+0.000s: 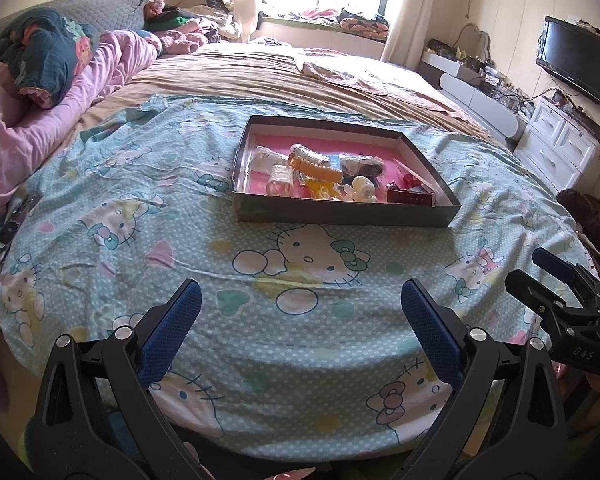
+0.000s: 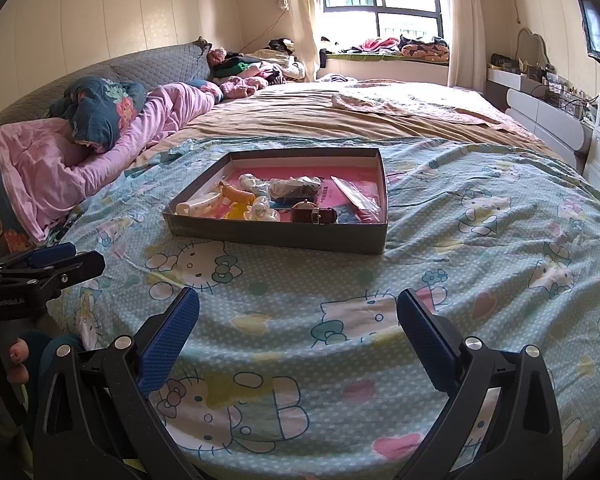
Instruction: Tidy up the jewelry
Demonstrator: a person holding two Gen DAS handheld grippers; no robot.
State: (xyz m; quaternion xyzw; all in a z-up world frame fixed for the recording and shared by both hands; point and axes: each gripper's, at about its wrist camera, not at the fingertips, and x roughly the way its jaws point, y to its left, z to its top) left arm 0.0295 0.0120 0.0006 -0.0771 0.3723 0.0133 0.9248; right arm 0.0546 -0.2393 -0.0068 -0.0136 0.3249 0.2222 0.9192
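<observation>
Jewelry gathered in a box on the bed, both hand-held grippers empty

The shallow box (image 1: 342,208) sits mid-bed on the patterned sheet (image 1: 300,344), holding a loose heap: a watch (image 2: 314,214), hair clips (image 2: 236,194), small bags. This fits either a collected pile or one awaiting sorting. The left hand-held gripper (image 1: 300,332) and right hand-held gripper (image 2: 298,334) hang spread wide near the bed's front edge.

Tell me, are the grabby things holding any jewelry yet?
No. The left hand-held gripper and right hand-held gripper are both open and empty; everything sits in the box.
</observation>
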